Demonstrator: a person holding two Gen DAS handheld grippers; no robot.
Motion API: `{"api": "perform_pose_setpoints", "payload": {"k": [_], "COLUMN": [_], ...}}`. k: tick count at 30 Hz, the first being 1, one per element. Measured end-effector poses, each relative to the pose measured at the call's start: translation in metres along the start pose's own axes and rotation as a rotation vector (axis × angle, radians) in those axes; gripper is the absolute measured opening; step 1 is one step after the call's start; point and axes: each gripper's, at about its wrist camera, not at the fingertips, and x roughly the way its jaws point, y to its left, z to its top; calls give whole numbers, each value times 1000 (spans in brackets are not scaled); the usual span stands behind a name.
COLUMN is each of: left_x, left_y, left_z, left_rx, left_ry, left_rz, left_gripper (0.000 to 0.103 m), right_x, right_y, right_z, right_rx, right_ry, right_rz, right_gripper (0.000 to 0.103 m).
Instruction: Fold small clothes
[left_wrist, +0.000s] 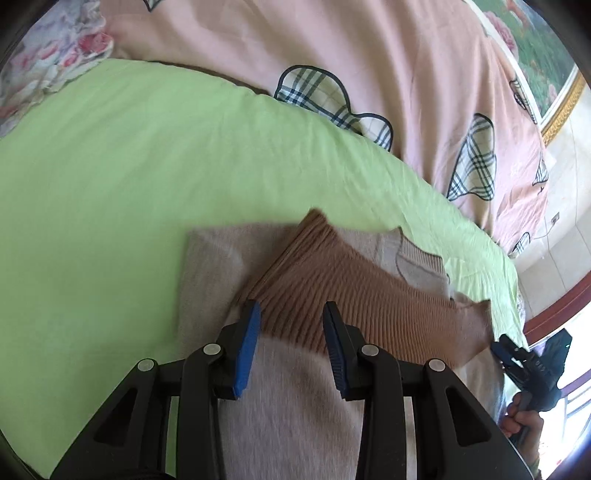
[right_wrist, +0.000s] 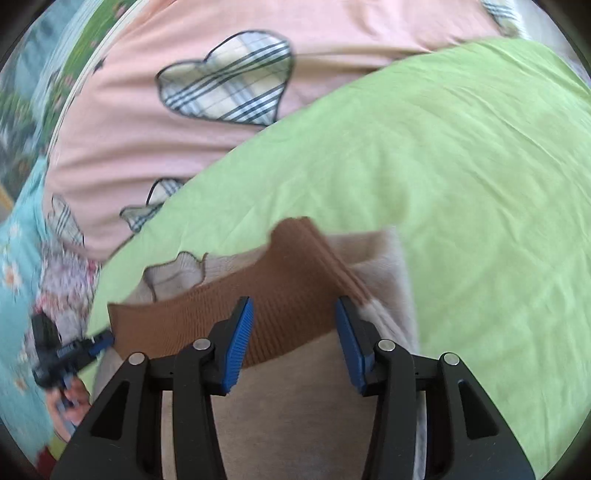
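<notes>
Left gripper (left_wrist: 291, 321) hovers over the sweater (left_wrist: 295, 387), jaws apart, blue pads (left_wrist: 245, 350) clear of the cloth, nothing pinched. Right gripper (right_wrist: 294, 317) same story: jaws parted, pads (right_wrist: 238, 347) above the knit, released. Each gripper also shows at the edge of the other's view, held by a hand (left_wrist: 522, 421), just beside the sweater's side.

Sweater is beige with a brown ribbed band (left_wrist: 332, 291); it lies on the green sheet (left_wrist: 129, 166), close to the near edge. One brown ribbed part is laid diagonally across the beige body, likely a sleeve or hem already folded in. Scalloped collar (right_wrist: 177, 266) peeks out at the far side.

Judgement: mid-fold, one or two folds in, garment roughly rectangular but not compact yet. Left to do: regrip an end, fold it over, square up. Pink quilt (left_wrist: 369, 55) with plaid hearts lies behind, untouched
</notes>
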Motion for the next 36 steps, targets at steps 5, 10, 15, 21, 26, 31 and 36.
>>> {"api": "perform_pose_setpoints", "payload": {"k": [5,10,15,21,26,31,36], "left_x": [-35,-75,-101,-119,-123,-119,-116], "left_y": [-3,-8,-7,-3,-2,0,-3], "left_z": [-32,-76,-128,-165,-179,-190,-196], "left_rx": [-21,-42,-60,-84,-87,-119,-132], "left_ry": [-16,-16,29,56,71,97,109], "left_rz": [-4,-49,-86,-90,-85,-104,-121], "left_gripper": [42,46,47,47,49,49,56], "right_x": [-35,-66,-79,-83,-91,-101,-107], "right_y": [17,33,45,50,52,55,57], "right_z": [-17,-49,-84,-118,-135,-146,-155], "right_rx": [-24,-44,-52,-58,-58,-57,-58], "right_ry": [-24,-10,39,102,115,113,124], "right_rz": [19,56,84,96,103,107,112], "right_gripper": [58,62,66,66,66,66,67]}}
